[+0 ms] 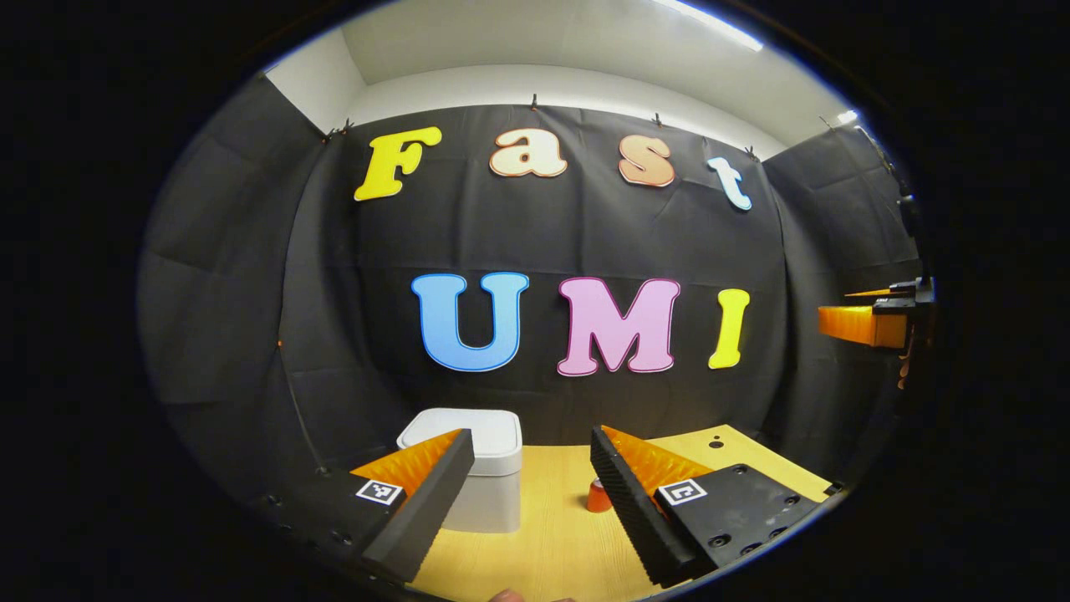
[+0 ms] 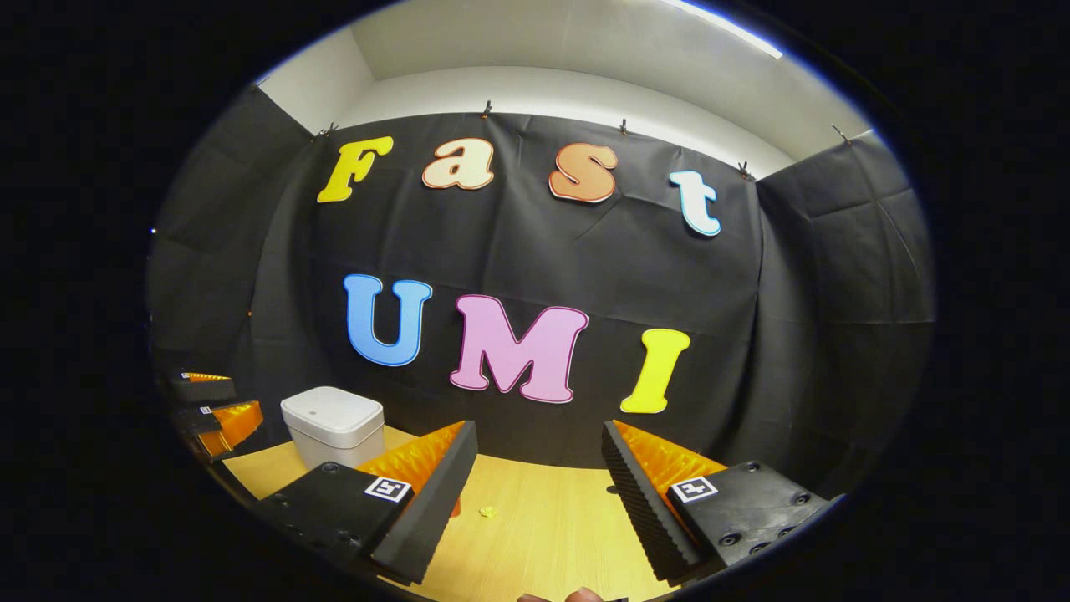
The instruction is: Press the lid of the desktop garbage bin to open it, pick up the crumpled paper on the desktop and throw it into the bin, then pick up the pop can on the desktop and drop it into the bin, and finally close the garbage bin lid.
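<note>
The white garbage bin (image 1: 472, 485) stands on the wooden table (image 1: 543, 543) with its lid down. My left gripper (image 1: 531, 435) is open above the table's near side; its left finger overlaps the bin's front. An orange pop can (image 1: 597, 497) stands upright right of the bin, half hidden by my right finger. In the right gripper view the bin (image 2: 333, 426) is at the far left, and my right gripper (image 2: 538, 426) is open and holds nothing. A tiny yellow scrap (image 2: 486, 511), perhaps the paper, lies on the table between its fingers.
The right gripper (image 1: 863, 311) hangs at the far right edge of the left gripper view, well above the table. The left gripper (image 2: 213, 400) sits left of the bin in the right gripper view. Black cloth walls close the table (image 2: 543, 535) behind and at both sides.
</note>
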`<move>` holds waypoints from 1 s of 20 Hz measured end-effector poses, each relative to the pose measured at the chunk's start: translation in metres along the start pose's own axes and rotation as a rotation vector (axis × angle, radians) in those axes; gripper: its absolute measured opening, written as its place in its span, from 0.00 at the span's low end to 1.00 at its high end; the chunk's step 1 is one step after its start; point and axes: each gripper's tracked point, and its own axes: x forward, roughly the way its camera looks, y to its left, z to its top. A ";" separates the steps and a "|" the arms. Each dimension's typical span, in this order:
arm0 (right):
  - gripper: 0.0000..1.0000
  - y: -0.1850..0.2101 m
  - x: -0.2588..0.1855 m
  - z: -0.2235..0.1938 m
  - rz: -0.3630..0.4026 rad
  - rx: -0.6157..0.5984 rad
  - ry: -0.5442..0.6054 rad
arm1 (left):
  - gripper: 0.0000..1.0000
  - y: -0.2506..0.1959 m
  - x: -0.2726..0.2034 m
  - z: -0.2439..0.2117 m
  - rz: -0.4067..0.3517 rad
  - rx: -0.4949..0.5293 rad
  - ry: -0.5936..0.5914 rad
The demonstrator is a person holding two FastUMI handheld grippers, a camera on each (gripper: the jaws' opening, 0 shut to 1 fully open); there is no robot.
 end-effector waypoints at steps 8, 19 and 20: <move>0.96 0.002 0.003 -0.008 0.001 0.006 0.020 | 0.95 0.004 0.002 -0.001 0.008 0.022 0.000; 0.96 0.008 0.011 -0.011 0.011 0.006 0.028 | 0.91 0.020 0.006 -0.006 0.028 -0.017 0.021; 0.96 0.008 0.011 -0.012 0.011 0.007 0.029 | 0.91 0.020 0.007 -0.008 0.027 -0.023 0.028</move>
